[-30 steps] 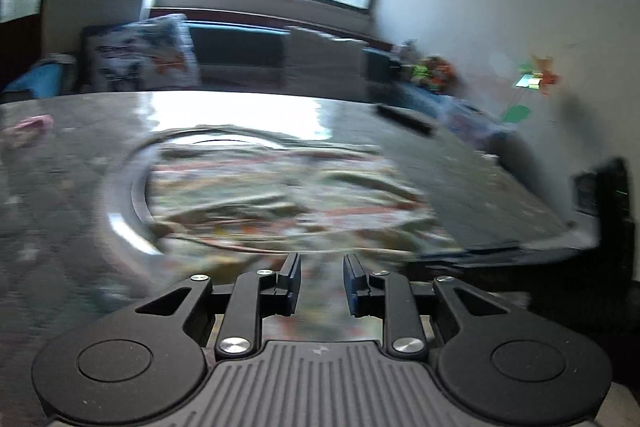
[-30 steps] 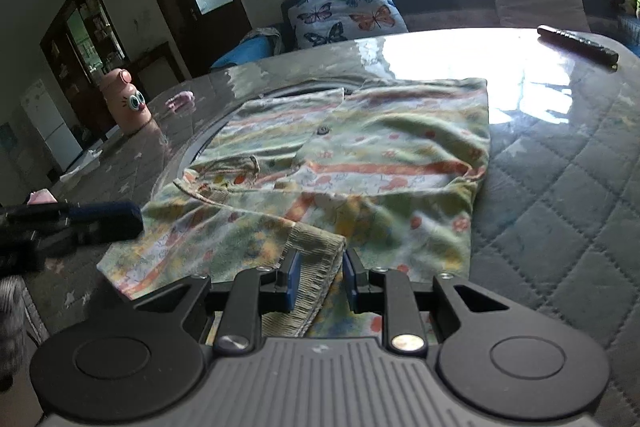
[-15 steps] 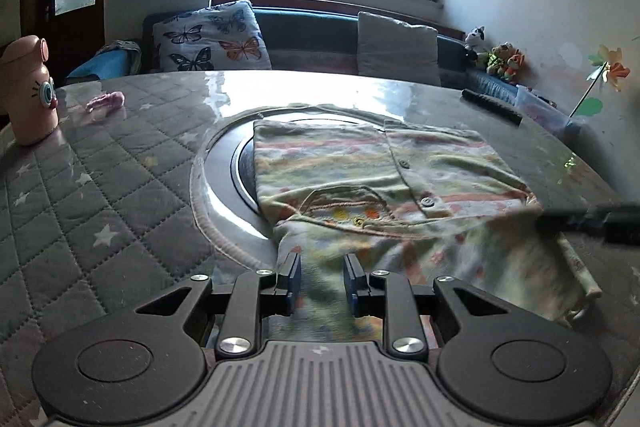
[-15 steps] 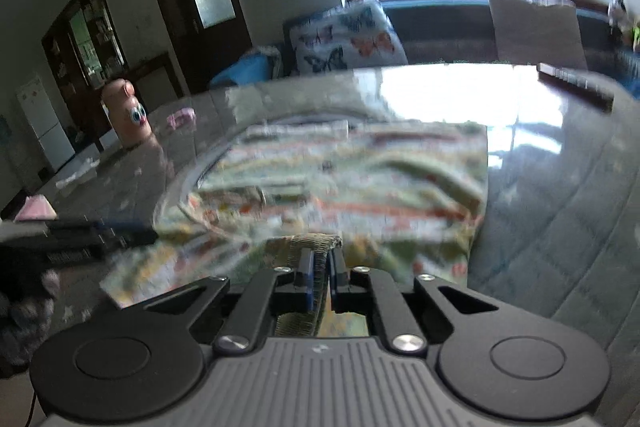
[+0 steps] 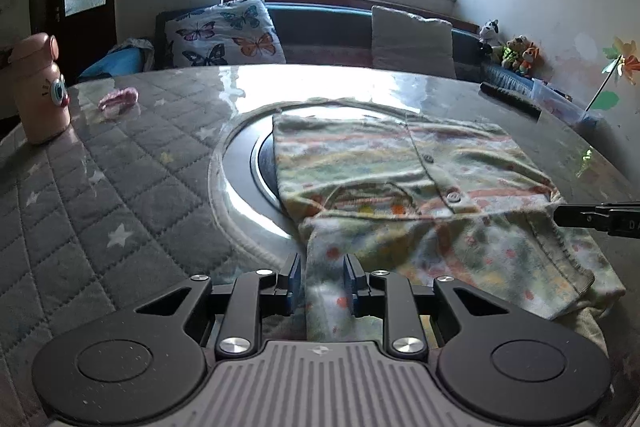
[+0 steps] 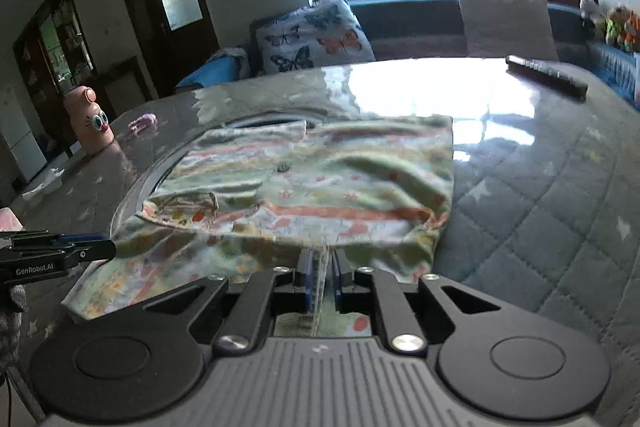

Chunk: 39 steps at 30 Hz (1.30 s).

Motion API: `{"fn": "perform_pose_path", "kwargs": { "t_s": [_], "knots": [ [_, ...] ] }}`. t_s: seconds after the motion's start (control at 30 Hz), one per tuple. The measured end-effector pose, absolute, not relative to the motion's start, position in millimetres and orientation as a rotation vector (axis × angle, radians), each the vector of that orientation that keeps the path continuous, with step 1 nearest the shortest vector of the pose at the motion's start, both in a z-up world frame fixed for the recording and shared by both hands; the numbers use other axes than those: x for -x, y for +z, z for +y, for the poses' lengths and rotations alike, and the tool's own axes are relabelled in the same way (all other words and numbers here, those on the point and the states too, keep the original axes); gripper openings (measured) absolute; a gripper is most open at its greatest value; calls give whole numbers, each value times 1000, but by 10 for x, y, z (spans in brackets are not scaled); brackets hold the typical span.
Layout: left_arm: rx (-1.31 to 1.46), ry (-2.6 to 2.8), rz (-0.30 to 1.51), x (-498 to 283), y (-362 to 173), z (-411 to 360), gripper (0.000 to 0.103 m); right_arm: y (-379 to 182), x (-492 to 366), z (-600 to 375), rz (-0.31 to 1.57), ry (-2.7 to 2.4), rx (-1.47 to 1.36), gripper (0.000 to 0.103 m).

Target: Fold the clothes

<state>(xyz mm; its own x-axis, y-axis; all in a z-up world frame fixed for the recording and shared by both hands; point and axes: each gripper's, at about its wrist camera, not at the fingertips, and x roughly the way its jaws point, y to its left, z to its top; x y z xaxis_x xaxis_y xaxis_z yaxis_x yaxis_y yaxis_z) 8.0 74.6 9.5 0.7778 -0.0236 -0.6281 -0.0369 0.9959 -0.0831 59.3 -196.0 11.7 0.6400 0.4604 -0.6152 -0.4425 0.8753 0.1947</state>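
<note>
Fingers (image 6: 307,281) pinching shirt (image 6: 320,179) over quilted table (image 6: 560,211), windowed room.

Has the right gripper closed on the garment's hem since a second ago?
Yes. The right gripper has pinched the garment, whose near edge now stands lifted toward the butterfly pillow.

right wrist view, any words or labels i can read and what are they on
"GenRobot.AI": white print on the side of the left gripper, at the left edge of the view.
Partial white marks on the right gripper in the left wrist view: cut off, unreadable.
No text legible on the shirt.
</note>
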Motion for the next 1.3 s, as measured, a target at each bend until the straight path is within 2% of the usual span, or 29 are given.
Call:
{"fn": "perform_pose_path", "kwargs": {
  "t_s": [0.57, 0.77, 1.3],
  "knots": [
    [59, -79, 712, -530, 1, 497, 27, -10, -703, -1686, 740, 623, 43, 12],
    [52, -118, 689, -387, 92, 409, 26, 116, -449, -1685, 731, 698, 95, 18],
    [-39, -248, 683, 101, 12, 27, 32, 100, -122, -1843, 751, 699, 119, 18]
  ]
}}
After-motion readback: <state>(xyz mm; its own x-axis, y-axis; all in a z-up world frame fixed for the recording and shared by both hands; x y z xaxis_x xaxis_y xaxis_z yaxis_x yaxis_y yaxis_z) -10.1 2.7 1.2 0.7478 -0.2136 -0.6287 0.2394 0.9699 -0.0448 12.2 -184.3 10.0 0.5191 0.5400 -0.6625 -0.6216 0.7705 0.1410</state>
